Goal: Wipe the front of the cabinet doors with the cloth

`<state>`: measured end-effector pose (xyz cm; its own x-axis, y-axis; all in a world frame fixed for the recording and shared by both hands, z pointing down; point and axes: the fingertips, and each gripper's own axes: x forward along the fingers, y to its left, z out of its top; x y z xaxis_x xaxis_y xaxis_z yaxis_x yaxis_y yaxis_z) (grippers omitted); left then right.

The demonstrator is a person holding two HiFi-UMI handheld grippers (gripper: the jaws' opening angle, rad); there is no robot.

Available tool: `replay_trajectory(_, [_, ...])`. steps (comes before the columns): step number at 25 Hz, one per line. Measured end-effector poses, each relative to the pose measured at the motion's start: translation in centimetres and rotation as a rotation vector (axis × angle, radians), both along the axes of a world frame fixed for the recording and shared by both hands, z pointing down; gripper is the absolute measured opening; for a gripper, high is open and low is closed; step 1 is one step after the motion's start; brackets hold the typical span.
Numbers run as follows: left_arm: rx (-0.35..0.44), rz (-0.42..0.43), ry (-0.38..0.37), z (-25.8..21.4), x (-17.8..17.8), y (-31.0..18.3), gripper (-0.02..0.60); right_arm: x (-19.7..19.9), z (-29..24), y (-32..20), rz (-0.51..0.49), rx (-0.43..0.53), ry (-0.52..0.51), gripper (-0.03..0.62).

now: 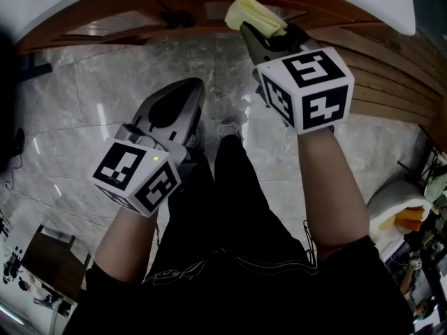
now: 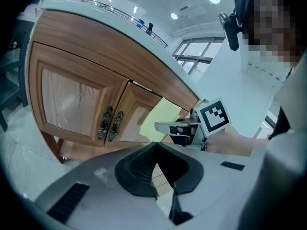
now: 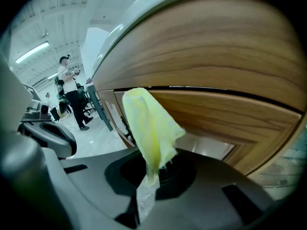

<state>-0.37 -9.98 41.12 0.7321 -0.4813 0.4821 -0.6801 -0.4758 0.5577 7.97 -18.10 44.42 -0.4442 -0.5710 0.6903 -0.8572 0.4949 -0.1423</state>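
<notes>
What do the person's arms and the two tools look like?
Both the left tool and right tool have grey shells with black jaw linings and a white cube of black square markers; the left cube shows a green light. Black short sleeves, black trousers.

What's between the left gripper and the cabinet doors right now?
Only bare marble floor, as the head view shows; the left gripper hangs short of the cabinet doors, and the cloth is in the right gripper.

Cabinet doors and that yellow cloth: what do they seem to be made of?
The cabinet doors look like wood or veneer, satin finish: grain lines show, with a soft sheen. The cloth looks like thin, soft yellow fabric, perhaps microfibre: it bunches and folds where it is pinched.
</notes>
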Motion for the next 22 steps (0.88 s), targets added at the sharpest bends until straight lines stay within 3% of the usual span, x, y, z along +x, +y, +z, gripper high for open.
replay_trajectory(22, [-0.007, 0.093, -0.002, 0.0, 6.4, 1.8, 0.006, 10.5, -0.8, 1.7, 0.151, -0.003, -0.002, 0.041])
